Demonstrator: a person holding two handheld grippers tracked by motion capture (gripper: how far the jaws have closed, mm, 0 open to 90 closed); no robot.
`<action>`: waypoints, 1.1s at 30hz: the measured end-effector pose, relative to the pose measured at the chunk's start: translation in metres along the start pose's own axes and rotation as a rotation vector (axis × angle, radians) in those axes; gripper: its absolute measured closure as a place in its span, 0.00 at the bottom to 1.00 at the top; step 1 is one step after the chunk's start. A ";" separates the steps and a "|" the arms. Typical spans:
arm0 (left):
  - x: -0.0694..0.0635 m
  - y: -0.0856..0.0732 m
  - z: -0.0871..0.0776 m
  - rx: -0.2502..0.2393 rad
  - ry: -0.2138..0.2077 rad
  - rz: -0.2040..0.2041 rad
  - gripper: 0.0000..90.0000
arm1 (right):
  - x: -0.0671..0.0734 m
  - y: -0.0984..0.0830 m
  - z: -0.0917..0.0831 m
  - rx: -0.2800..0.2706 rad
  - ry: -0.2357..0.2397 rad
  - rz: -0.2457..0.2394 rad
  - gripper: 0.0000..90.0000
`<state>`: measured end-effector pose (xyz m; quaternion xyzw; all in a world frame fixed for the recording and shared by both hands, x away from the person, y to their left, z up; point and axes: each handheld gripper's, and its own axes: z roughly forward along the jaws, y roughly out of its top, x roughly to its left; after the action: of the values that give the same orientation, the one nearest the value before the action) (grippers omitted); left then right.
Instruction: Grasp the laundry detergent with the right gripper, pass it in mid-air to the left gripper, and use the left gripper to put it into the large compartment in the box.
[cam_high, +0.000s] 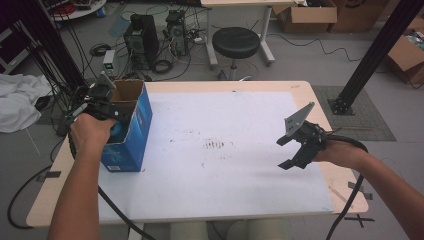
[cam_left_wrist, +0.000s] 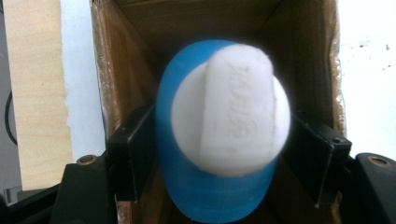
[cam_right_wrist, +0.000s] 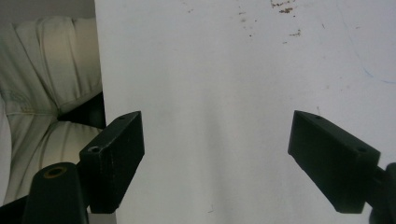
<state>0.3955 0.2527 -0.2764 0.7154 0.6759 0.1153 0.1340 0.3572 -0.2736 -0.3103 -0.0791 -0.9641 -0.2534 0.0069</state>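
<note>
An open blue carton (cam_high: 134, 131) with brown cardboard inside stands on the table's left side. My left gripper (cam_high: 116, 119) reaches into its open top. In the left gripper view a round blue object with a white domed, ridged cap (cam_left_wrist: 229, 116) sits inside the carton between the jaws of my left gripper (cam_left_wrist: 219, 140). The left finger (cam_left_wrist: 133, 149) lies close against the blue side, and a thin gap shows at the right finger (cam_left_wrist: 317, 154). My right gripper (cam_high: 291, 152) hovers over the white sheet (cam_high: 225, 165) at the right, open with nothing between its fingers (cam_right_wrist: 215, 140).
The white sheet covers most of the wooden table (cam_high: 50, 195). Beyond the far edge stand a black stool (cam_high: 236, 42), computer towers (cam_high: 142, 37) with cables, and cardboard boxes (cam_high: 305, 15). A black frame post (cam_high: 375, 55) rises at the right. White cloth (cam_high: 17, 102) lies at the left.
</note>
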 end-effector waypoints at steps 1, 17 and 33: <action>0.000 0.000 -0.001 -0.002 0.002 0.002 0.34 | 0.001 0.000 -0.001 -0.001 -0.001 0.001 0.20; -0.003 -0.002 -0.023 -0.026 -0.003 0.017 0.29 | 0.007 0.001 -0.005 -0.013 -0.006 -0.007 0.20; -0.007 0.003 -0.038 0.014 -0.007 0.040 0.27 | 0.007 0.002 -0.005 -0.015 -0.005 -0.009 0.20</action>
<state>0.3853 0.2471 -0.2398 0.7301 0.6618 0.1107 0.1290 0.3508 -0.2740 -0.3045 -0.0753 -0.9626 -0.2604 0.0028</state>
